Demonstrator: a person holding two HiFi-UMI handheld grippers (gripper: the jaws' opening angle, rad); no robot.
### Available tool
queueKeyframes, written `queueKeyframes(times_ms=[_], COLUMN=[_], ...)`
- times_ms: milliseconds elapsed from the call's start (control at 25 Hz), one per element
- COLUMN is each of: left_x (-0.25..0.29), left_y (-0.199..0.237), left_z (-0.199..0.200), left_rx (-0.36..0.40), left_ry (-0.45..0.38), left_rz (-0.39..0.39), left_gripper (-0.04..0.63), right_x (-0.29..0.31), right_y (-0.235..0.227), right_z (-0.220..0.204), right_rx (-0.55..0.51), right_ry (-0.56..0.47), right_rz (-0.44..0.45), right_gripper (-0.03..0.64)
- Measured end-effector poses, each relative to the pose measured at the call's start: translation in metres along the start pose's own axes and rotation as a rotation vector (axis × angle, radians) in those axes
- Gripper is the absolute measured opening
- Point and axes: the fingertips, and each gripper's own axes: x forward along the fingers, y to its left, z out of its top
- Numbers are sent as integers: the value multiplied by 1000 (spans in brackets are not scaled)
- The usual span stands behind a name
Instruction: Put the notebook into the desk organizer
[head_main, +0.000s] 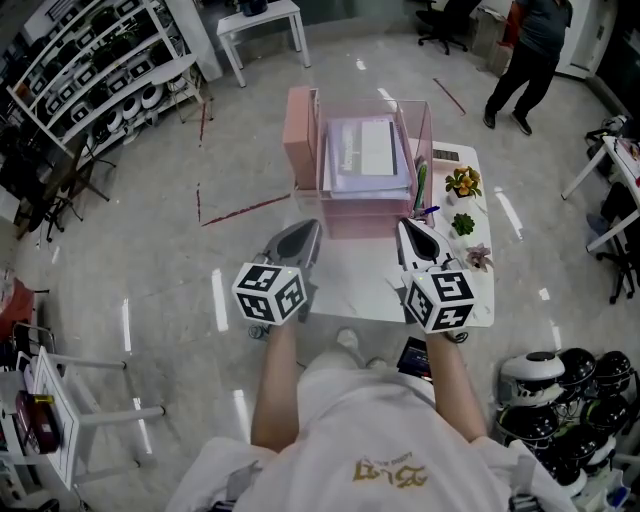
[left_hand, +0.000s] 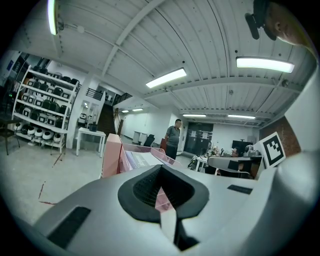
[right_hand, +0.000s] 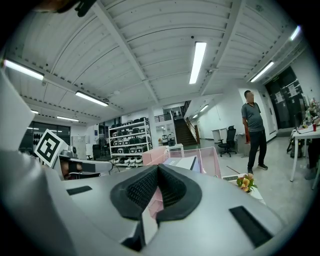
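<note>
A pink, see-through desk organizer (head_main: 345, 215) stands at the back of a small white table (head_main: 350, 285). A pale notebook (head_main: 365, 150) lies flat in its top tray. My left gripper (head_main: 310, 228) hovers over the table's left front, its tips just short of the organizer's front. My right gripper (head_main: 405, 226) is level with it near the organizer's right front corner. Both are shut with nothing between the jaws. In the left gripper view the organizer (left_hand: 117, 155) rises beyond the shut left gripper (left_hand: 161, 192). The right gripper view shows the organizer (right_hand: 202, 160) past the shut right gripper (right_hand: 159, 186).
Small potted plants (head_main: 463, 182) and pens (head_main: 421, 185) line the table's right side. A dark phone-like slab (head_main: 415, 355) lies at the front edge. A person (head_main: 527, 55) stands far right. Shelving with helmets (head_main: 90, 70) stands at left, and more helmets (head_main: 560, 375) lie low right.
</note>
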Motion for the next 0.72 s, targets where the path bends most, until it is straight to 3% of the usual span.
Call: queueKeyframes(times_ms=[720], left_x=[-3], left_y=[3], left_z=[0], left_rx=[-9], left_ry=[-5], left_rz=[12], left_gripper=[16], right_x=[-1], right_y=[3], right_z=[-2], right_rx=[14], right_ry=[14], right_rz=[24], right_gripper=[11])
